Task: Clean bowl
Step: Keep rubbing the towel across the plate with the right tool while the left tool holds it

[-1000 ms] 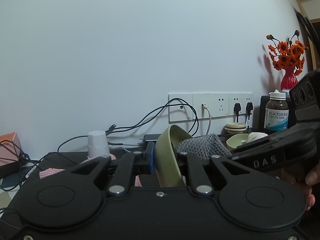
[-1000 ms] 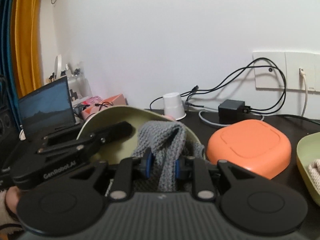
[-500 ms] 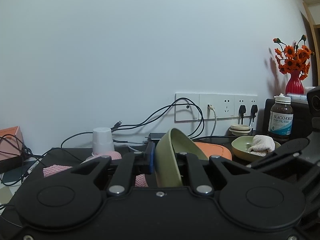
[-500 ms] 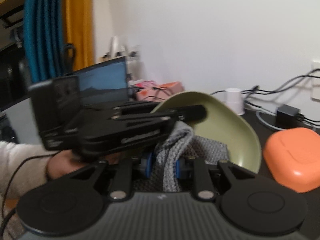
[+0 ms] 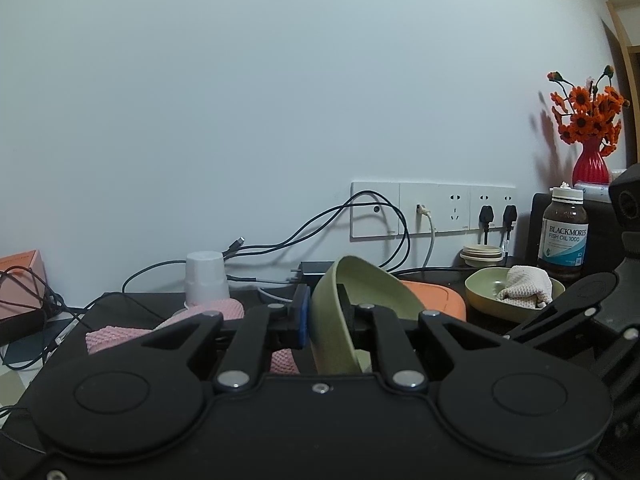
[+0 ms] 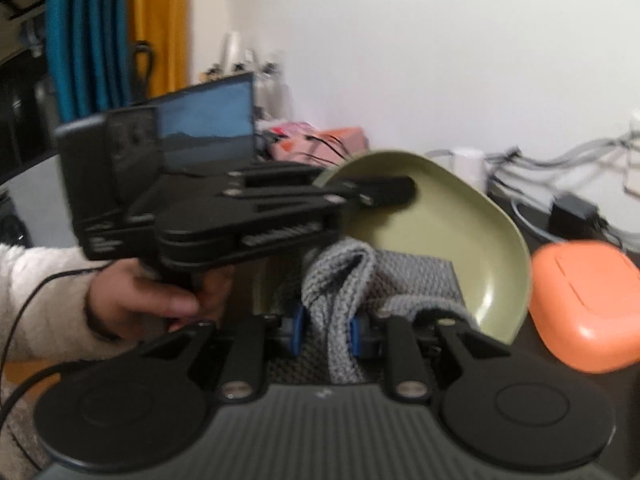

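Wiping looks midway: left gripper (image 5: pixel 324 322) clenched on the green bowl (image 6: pixel 436 236) rim, right gripper (image 6: pixel 326 330) grasping grey knitted cloth (image 6: pixel 360 280) inside it.

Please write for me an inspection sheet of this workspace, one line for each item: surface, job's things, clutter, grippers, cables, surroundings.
Surface: dark table.
Job's things: green bowl held tilted on edge; grey cloth against its inside.
Clutter: second bowl holding a white cloth, orange box, paper cup, pink cloth, fish oil bottle, laptop.
Grippers: left gripper jaws shut on the bowl's rim; right gripper jaws shut on the grey cloth.
Cables: black cables run to the wall sockets.
Surroundings: white wall, red vase of orange flowers.
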A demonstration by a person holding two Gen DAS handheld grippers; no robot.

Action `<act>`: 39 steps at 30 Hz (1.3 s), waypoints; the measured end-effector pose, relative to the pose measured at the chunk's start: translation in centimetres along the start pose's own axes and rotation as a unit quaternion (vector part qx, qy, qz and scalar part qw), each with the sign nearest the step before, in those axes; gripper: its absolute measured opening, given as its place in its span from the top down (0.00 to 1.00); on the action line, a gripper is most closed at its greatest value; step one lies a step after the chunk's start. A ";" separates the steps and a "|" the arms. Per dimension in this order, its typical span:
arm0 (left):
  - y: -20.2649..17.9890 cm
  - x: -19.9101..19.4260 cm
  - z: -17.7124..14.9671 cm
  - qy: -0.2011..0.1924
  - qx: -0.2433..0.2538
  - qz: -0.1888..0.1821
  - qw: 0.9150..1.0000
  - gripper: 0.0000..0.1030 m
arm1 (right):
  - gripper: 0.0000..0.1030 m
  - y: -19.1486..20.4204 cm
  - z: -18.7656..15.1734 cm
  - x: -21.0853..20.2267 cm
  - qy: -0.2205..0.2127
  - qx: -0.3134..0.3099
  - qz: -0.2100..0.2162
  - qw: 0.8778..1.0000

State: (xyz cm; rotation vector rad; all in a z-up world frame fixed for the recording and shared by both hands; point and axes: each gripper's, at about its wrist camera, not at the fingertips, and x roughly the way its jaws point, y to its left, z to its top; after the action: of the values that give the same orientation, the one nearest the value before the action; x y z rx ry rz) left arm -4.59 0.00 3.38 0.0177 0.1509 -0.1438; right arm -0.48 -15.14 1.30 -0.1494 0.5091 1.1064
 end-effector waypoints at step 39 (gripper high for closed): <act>-0.6 0.2 -0.2 0.003 0.022 -0.008 1.000 0.88 | 0.80 -1.3 0.2 -0.7 -0.050 0.058 -0.010 0.997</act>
State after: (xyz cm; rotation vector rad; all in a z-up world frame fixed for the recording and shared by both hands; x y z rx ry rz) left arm -4.56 -0.62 3.17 0.0599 0.1530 -0.1624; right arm 0.50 -16.20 1.58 0.0019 0.4794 1.0563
